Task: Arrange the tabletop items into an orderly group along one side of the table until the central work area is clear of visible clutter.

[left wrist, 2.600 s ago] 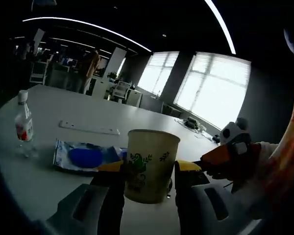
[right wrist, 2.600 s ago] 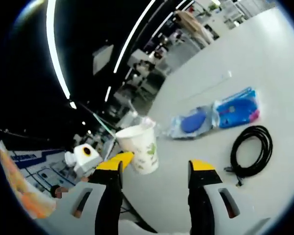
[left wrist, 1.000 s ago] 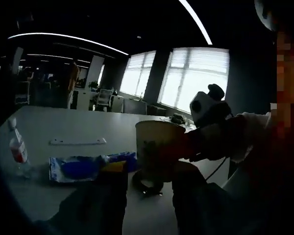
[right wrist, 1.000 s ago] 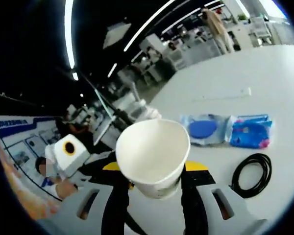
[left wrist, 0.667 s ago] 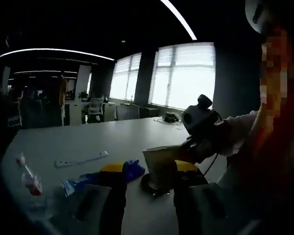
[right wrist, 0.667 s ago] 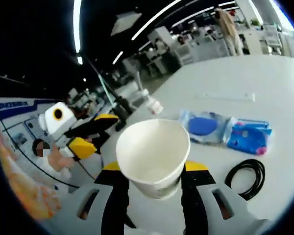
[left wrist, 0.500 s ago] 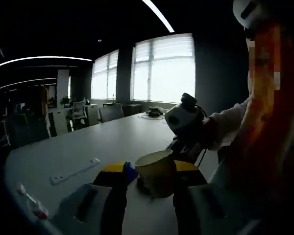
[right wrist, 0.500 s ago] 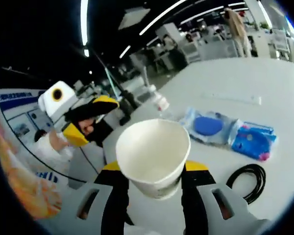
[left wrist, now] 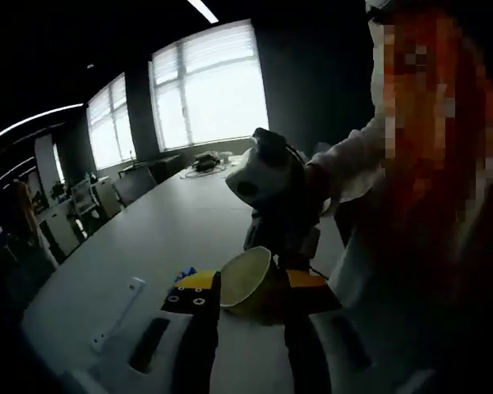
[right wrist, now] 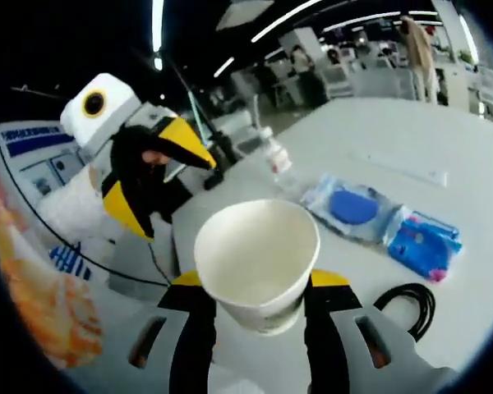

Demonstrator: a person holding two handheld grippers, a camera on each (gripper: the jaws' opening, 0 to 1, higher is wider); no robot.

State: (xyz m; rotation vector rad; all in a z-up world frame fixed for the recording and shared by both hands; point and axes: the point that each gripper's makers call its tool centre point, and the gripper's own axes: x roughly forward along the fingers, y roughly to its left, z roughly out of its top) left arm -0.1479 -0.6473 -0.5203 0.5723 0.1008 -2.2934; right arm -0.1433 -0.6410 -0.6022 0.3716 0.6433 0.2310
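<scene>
Left gripper view, left to right: white power strip (left wrist: 115,314) lies on the white table (left wrist: 181,230) at lower left. Left gripper (left wrist: 245,289) at bottom centre, jaws apart, nothing between them that it grips. The paper cup (left wrist: 248,283) sits in the gap but is held by the right gripper (left wrist: 273,182), which comes in from centre right, above the cup; cup is tipped, mouth toward upper left. A small patch of blue packet (left wrist: 185,272) shows just left of the cup. Person's white sleeve (left wrist: 349,164) at right.

Right gripper view, left to right: left gripper (right wrist: 152,168) at upper left, jaws spread wide, empty, well apart from the cup. Right gripper (right wrist: 257,283) at bottom centre, jaws clamped on the paper cup (right wrist: 257,258), mouth facing camera, cup empty inside. Water bottle (right wrist: 277,160) stands on the table (right wrist: 378,135) above centre. Two blue packets (right wrist: 386,217) lie side by side at centre right. Black coiled cable (right wrist: 411,302) at lower right, just below the packets.
</scene>
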